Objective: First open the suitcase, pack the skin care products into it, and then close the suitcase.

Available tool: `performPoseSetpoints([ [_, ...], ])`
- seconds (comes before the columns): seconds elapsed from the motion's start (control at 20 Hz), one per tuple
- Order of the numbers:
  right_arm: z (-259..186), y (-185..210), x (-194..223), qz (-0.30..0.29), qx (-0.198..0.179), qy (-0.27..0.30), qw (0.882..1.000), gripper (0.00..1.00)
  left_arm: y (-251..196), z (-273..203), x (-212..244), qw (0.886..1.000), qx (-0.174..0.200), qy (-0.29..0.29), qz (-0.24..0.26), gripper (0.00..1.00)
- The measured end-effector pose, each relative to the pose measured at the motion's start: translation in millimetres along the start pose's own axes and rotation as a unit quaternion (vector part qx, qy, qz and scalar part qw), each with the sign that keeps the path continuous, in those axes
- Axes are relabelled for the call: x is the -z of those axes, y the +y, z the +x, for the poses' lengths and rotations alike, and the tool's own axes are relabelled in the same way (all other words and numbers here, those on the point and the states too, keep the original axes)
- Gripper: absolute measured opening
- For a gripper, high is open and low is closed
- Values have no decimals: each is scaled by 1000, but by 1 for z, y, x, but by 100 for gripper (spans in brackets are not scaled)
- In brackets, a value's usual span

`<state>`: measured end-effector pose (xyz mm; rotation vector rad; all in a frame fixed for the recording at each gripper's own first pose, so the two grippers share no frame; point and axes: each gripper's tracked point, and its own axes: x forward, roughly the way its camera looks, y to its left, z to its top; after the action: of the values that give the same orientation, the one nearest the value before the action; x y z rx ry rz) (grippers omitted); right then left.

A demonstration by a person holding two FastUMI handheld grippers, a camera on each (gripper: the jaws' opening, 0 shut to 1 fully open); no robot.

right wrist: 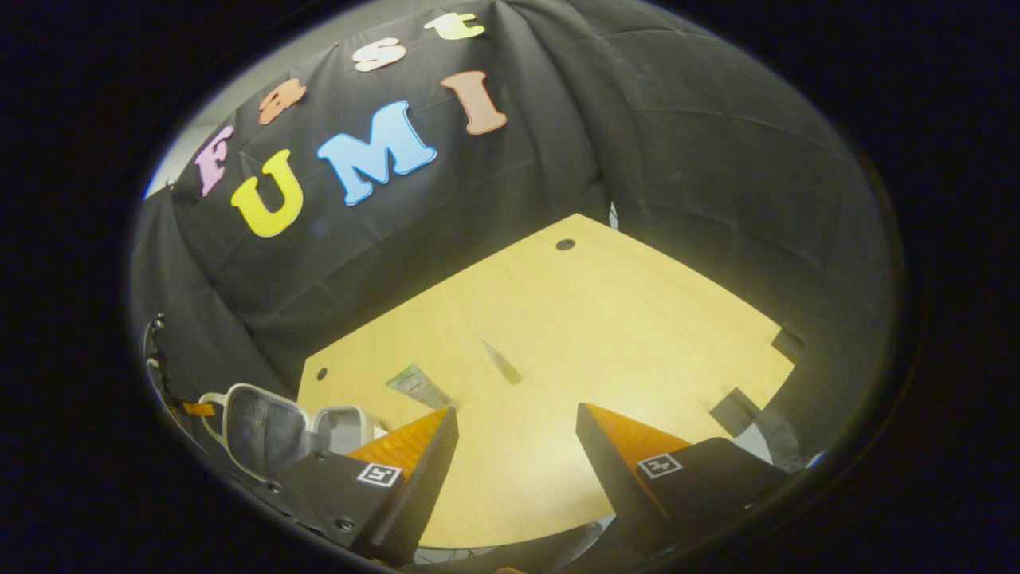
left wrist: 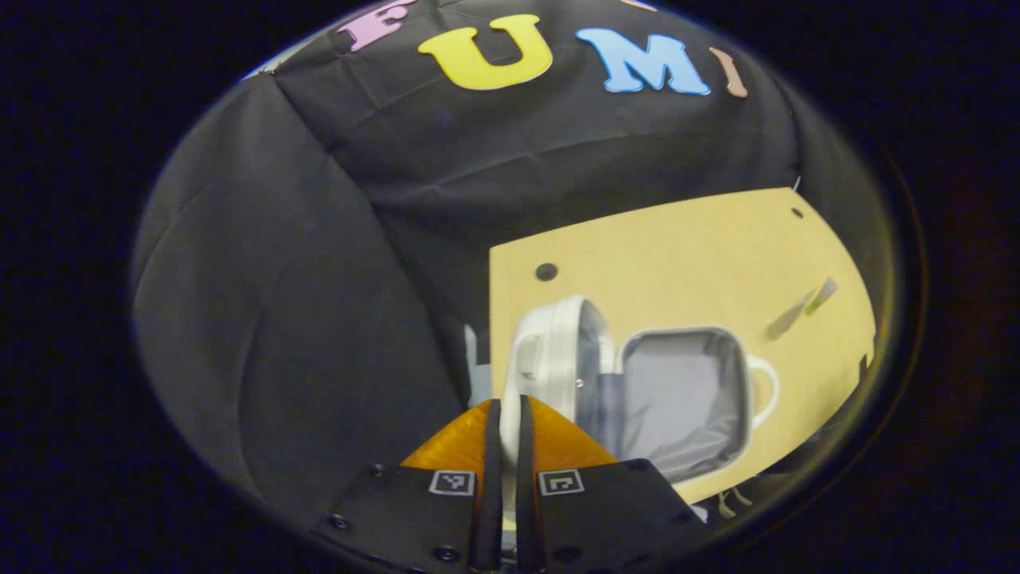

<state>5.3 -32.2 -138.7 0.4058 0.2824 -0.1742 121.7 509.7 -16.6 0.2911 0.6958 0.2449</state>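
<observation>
A small white suitcase lies open on the yellow table (left wrist: 677, 255). Its grey-lined base (left wrist: 685, 399) faces up, with a white handle (left wrist: 766, 391) on the right side. The lid (left wrist: 562, 351) stands upright on the left. My left gripper (left wrist: 508, 402) is nearly closed on the lid's white rim, which fills the thin gap between the fingers. Two skin care products lie on the table: a flat pack (right wrist: 418, 385) and a slim tube (right wrist: 502, 363). My right gripper (right wrist: 516, 410) hangs open above the table near them, holding nothing. The suitcase (right wrist: 255, 430) sits at its lower left.
Black cloth walls close in the table on all sides. The tabletop (right wrist: 558, 319) has small round holes near its corners. The tube (left wrist: 821, 296) lies beyond the suitcase's handle side. Dark clips (right wrist: 789, 344) sit on the table's right edge.
</observation>
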Motion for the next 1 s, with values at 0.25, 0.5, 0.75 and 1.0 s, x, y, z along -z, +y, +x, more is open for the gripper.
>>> performPoseSetpoints([
  [0.25,6,-16,8,10,19,8,1000,91,72,81,53,993,-75,87,-17,15],
  [0.5,11,-23,11,14,29,15,999,91,106,97,80,989,-106,91,-39,40],
  [0.75,19,-13,14,1,17,28,999,91,75,75,36,993,-102,15,-57,98],
  [1.0,20,-7,14,-27,8,35,999,91,-54,-2,-88,960,54,-245,-126,98],
])
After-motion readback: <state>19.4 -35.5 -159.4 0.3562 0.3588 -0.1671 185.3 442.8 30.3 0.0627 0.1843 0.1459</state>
